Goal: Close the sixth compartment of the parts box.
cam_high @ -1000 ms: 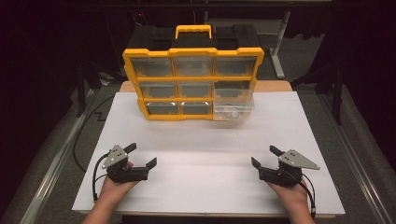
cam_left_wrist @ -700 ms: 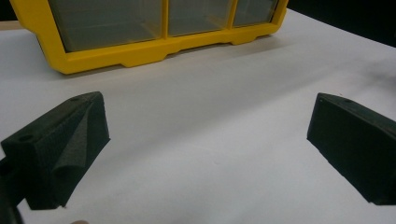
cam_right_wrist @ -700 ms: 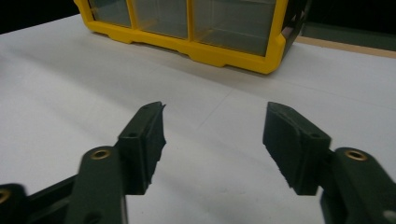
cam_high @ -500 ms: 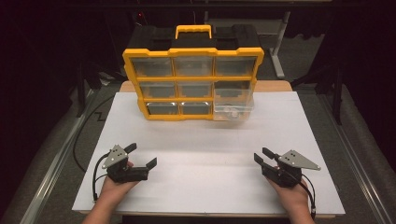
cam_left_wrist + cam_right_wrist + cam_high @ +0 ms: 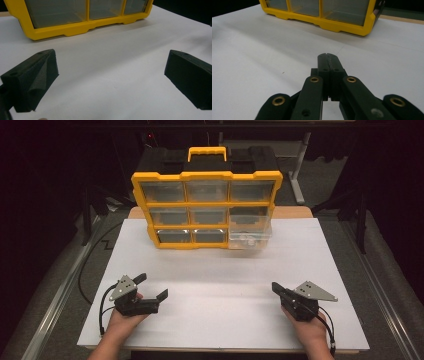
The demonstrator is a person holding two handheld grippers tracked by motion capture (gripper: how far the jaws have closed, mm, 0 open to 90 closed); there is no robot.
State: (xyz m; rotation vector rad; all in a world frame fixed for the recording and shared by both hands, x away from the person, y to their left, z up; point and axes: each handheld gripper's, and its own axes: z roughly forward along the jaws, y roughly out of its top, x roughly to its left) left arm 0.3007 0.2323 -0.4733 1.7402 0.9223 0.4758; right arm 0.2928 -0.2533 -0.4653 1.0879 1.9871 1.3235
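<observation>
From above, you rest both hands on the white table top [image 5: 220, 270], likely getting ready. Your left gripper [image 5: 152, 287] has its jaws wide apart; your right gripper [image 5: 276, 287] has just closed its jaws together on nothing. The yellow plastic box of clear drawers [image 5: 205, 210] stands well ahead. In the left gripper view, the box [image 5: 75, 27] sits far past the open jaws. In the right gripper view, it [image 5: 324, 23] lies well beyond the shut tips [image 5: 328, 56].

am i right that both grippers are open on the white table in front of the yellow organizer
Not quite. The right gripper is shut, jaws pressed together on nothing, as the right gripper view shows. The left gripper is open, and both sit on the white table before the yellow organizer.
</observation>
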